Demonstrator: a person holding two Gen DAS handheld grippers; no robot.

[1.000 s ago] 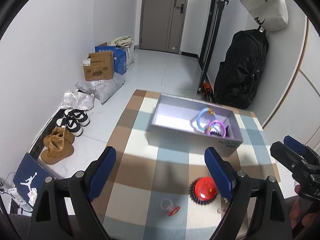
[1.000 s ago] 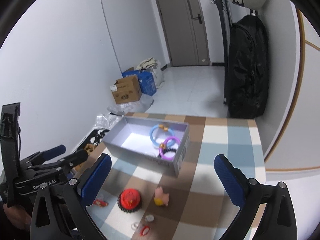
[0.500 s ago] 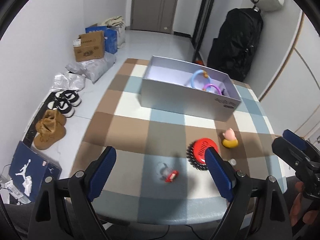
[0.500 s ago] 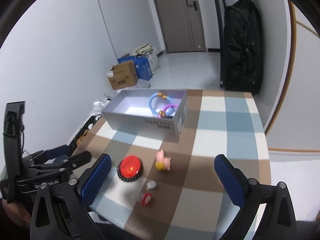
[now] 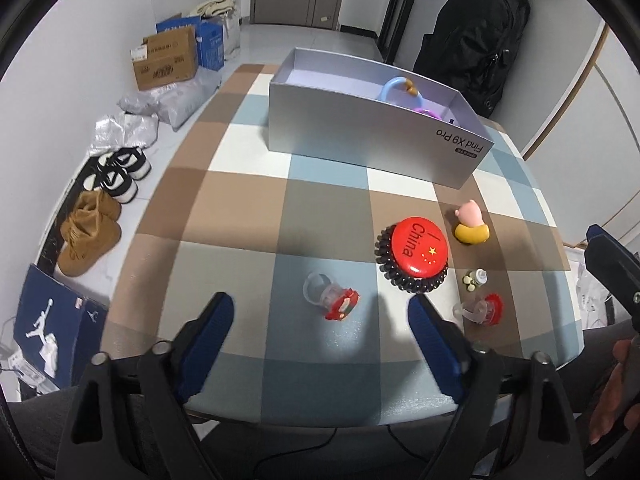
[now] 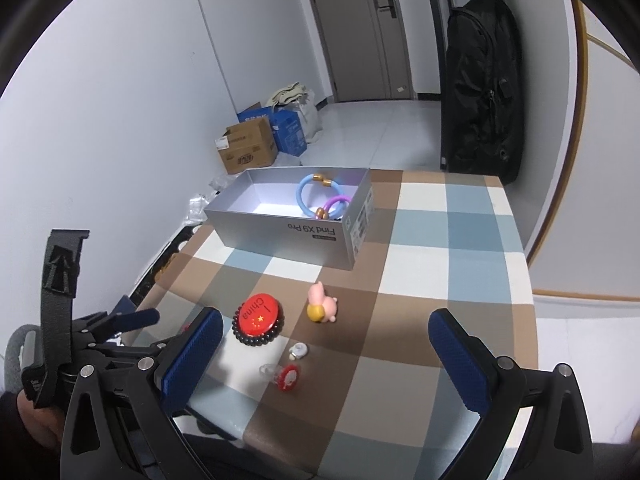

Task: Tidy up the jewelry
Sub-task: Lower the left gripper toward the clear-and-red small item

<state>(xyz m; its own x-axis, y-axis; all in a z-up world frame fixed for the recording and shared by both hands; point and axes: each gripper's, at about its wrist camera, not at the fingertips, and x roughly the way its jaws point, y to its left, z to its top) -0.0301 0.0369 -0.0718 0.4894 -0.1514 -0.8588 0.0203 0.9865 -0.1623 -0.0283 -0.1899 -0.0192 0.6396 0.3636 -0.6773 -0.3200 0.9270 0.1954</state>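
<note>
We hold 2 grippers, fingers spread and empty, at the table's [image 5: 248,216] near edge. The left gripper [image 5: 320,322] is nearer: a red ring [image 5: 334,300] lies just beyond its fingers, box [image 5: 372,136] farther.

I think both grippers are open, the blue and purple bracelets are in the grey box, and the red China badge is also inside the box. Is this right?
Not entirely. The red China badge lies on the checked tablecloth in front of the grey box, ringed by a black bead bracelet; the left wrist view shows it. The rest is right.
</note>
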